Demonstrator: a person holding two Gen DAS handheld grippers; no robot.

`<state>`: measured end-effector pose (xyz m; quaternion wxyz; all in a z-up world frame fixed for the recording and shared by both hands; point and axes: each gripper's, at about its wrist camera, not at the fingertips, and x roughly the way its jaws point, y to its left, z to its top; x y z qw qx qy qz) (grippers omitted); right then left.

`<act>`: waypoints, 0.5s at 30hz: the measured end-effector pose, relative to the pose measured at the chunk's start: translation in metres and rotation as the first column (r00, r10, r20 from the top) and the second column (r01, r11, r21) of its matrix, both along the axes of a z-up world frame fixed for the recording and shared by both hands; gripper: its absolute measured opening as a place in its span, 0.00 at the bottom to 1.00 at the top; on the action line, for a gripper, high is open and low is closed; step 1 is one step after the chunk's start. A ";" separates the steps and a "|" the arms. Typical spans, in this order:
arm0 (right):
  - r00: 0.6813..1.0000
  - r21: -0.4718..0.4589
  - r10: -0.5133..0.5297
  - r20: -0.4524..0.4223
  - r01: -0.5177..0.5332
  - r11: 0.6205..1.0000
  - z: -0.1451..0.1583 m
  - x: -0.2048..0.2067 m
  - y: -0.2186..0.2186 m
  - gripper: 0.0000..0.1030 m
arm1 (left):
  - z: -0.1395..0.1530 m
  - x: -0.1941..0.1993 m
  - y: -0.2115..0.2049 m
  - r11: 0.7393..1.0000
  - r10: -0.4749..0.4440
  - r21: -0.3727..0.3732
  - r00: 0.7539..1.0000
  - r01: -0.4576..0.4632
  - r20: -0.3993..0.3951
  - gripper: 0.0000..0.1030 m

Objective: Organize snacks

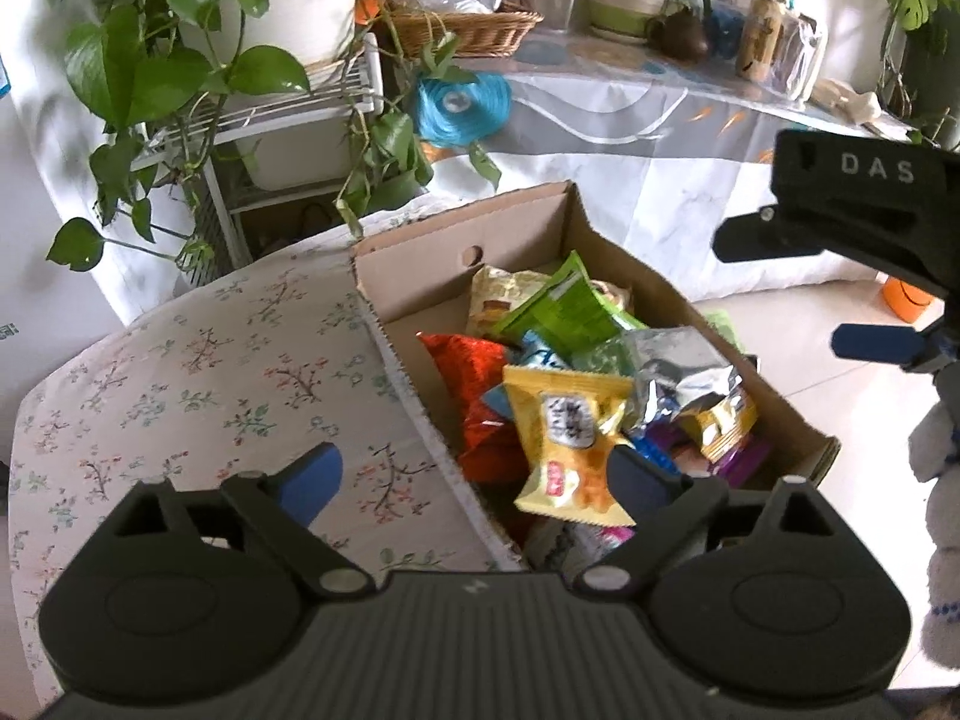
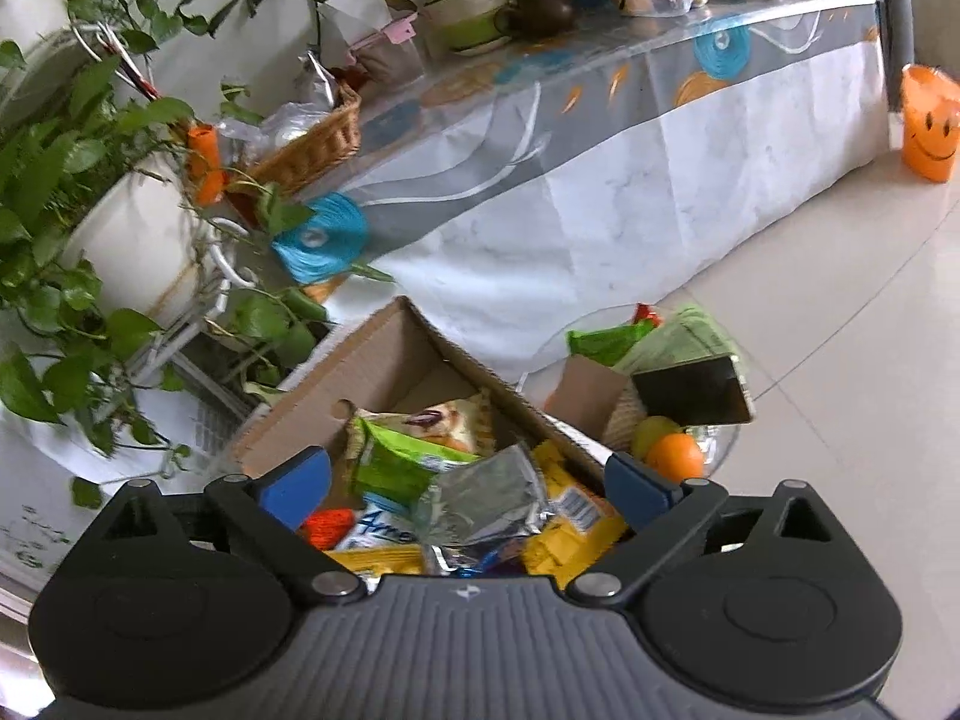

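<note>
An open cardboard box (image 1: 414, 276) stands on a floral tablecloth (image 1: 210, 390), piled with snack packets. On top lie a yellow packet (image 1: 567, 438), a red bag (image 1: 474, 378), a green packet (image 1: 564, 306) and a crumpled silver packet (image 1: 684, 372). My left gripper (image 1: 477, 480) hovers open over the box's near left wall, with the yellow packet lying loose by its right finger. My right gripper (image 1: 792, 294) shows at the right edge of the left wrist view. In its own view the right gripper (image 2: 465, 492) is open above the silver packet (image 2: 486, 498), the green packet (image 2: 402, 462) and the box (image 2: 384, 360), holding nothing.
A glass bowl (image 2: 720, 438) right of the box holds an orange (image 2: 675, 456), green packets and a dark flat object. Potted vines on a white rack (image 1: 288, 114) crowd the left. A long cloth-covered table (image 2: 600, 180) stands behind. An orange smiley bucket (image 2: 930, 126) sits on the tiled floor.
</note>
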<state>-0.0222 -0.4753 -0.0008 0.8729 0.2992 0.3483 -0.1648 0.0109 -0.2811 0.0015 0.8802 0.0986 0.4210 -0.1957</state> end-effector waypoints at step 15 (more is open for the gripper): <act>0.991 -0.172 0.027 -0.130 -0.049 0.984 -0.011 0.010 0.018 1.00 | -0.002 0.023 0.022 0.994 0.103 -0.026 0.994 -0.104 -0.038 0.95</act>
